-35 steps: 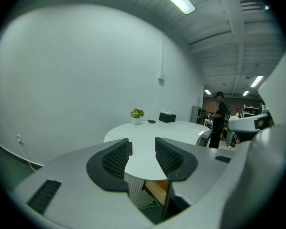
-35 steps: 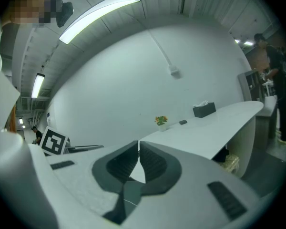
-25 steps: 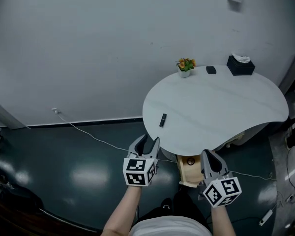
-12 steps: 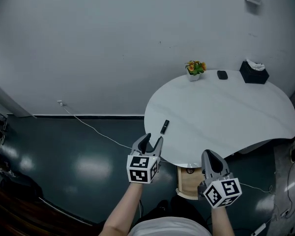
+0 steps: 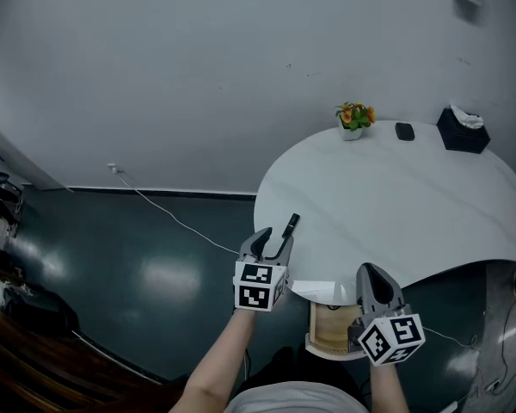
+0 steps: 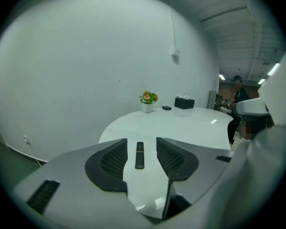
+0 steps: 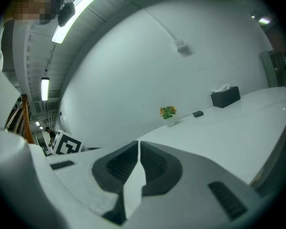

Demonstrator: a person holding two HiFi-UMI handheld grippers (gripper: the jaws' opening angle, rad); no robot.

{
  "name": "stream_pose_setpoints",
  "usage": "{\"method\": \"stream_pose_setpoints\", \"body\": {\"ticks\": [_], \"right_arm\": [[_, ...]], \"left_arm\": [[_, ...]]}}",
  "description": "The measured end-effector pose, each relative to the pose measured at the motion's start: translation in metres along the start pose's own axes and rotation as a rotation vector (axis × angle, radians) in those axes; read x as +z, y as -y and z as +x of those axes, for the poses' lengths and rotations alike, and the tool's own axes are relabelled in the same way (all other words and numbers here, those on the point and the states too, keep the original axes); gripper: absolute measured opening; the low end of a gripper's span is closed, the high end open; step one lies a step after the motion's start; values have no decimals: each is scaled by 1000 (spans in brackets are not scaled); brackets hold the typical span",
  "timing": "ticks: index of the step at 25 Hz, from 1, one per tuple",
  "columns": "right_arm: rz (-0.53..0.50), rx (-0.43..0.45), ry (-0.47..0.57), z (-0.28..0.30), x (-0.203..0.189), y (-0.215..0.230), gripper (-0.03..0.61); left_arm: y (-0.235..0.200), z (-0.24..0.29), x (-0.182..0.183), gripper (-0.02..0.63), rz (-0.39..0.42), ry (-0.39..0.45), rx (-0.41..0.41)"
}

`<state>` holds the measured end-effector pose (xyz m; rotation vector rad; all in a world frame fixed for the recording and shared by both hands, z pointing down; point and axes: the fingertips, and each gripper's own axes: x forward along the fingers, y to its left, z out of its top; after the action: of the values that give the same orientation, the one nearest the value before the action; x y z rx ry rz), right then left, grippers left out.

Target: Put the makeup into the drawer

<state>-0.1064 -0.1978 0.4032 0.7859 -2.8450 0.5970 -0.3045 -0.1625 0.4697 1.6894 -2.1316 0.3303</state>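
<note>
The makeup, a slim black stick [image 5: 289, 225], lies near the left edge of the white round table [image 5: 396, 196]. My left gripper [image 5: 273, 241] sits just short of it. Its jaws are open and have just been opening wider. In the left gripper view the stick [image 6: 139, 155] shows in the gap between the pads, and neither pad touches it. My right gripper [image 5: 370, 274] hovers at the table's near edge above a wooden drawer [image 5: 334, 332]. In the right gripper view the right gripper [image 7: 138, 144] has its jaws together and holds nothing.
At the far side of the table stand a small potted plant [image 5: 353, 115], a small black object [image 5: 404, 131] and a black tissue box [image 5: 464, 132]. A white cable [image 5: 172, 218] runs across the dark glossy floor to a wall socket. A grey wall stands behind the table.
Both grippers have moved forward toward the table. The left one has closed in on the black stick and its jaws have spread wider. The drawer now sits lower in the head view.
</note>
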Motion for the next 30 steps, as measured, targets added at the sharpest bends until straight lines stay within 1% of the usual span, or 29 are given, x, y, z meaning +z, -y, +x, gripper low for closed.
{"method": "stream_pose_setpoints", "body": {"ticks": [9,12,17,23,27,30], "right_arm": [[21,-17,-29,10,-3,24,3],[28,-22,-31,12,-4,30,3],[32,-22,-38,12,-5,37,3],[38,-20,-42,12,-6,42,3],[47,-18,-48,12,-8,44,3],[50,-15,-48,12,-10,43,3]], "left_arm": [[-3,46,-13,193,1,-86,5],[-3,57,-16,193,17,-115,5],[-2,71,-26,193,29,-178,18],[-1,84,-32,179,48,-218,27],[1,90,-40,176,48,-263,28],[-1,92,-43,164,53,-276,39]]}}
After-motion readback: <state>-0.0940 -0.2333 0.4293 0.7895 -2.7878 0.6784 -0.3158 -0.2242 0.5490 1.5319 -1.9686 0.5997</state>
